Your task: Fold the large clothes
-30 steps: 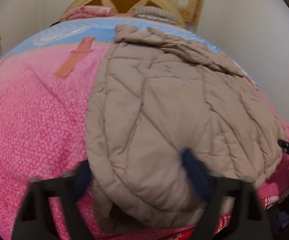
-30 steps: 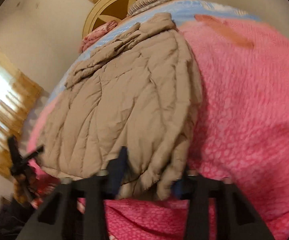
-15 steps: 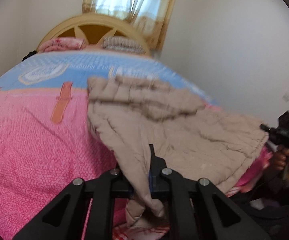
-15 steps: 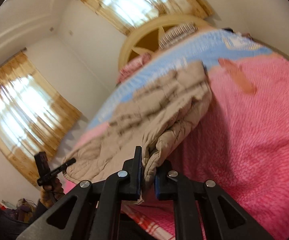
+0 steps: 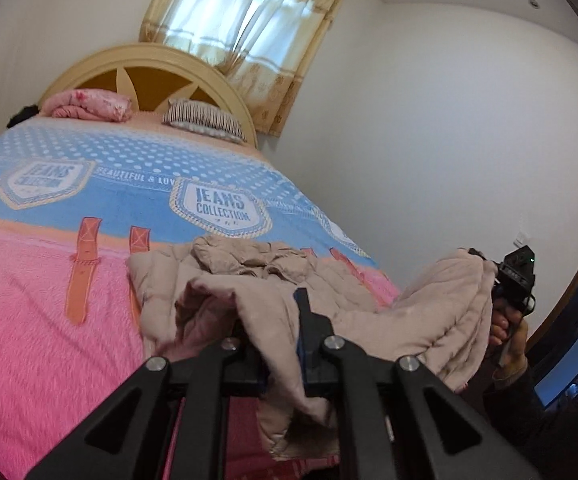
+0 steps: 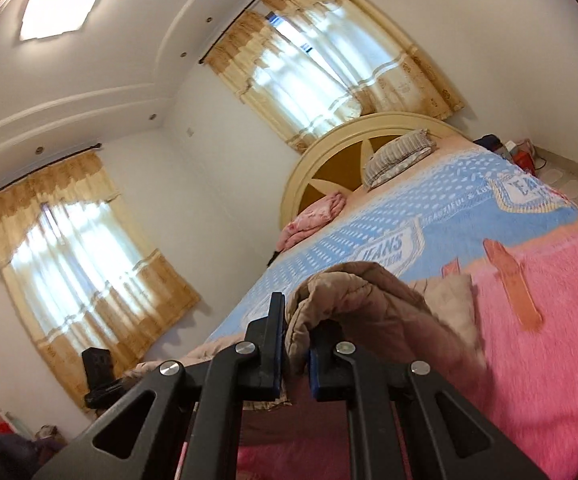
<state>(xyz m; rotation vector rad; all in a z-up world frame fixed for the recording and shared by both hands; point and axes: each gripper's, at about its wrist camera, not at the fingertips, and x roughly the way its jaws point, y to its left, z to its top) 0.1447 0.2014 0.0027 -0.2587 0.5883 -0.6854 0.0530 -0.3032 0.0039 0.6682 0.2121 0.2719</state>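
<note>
A beige quilted jacket (image 5: 257, 280) lies bunched on the pink part of the bed. My left gripper (image 5: 277, 320) is shut on its near hem and holds that hem lifted off the bed. My right gripper (image 6: 295, 320) is shut on another part of the jacket's (image 6: 361, 292) hem, also lifted. In the left wrist view the right gripper (image 5: 513, 280) shows at the far right, with jacket cloth hanging from it. In the right wrist view the left gripper (image 6: 99, 376) shows at the lower left.
The bed has a pink and blue cover (image 5: 41, 320) with orange strap prints. A pink folded blanket (image 5: 89, 106) and a striped pillow (image 5: 205, 120) lie by the round headboard (image 5: 149, 68). Curtained windows (image 6: 81, 260) and white walls stand around. Small items (image 6: 521, 156) sit beside the bed.
Both grippers have shut on the jacket's near hem and lifted it. The jacket went from lying flat to bunched and raised, and both views have tilted up toward the headboard.
</note>
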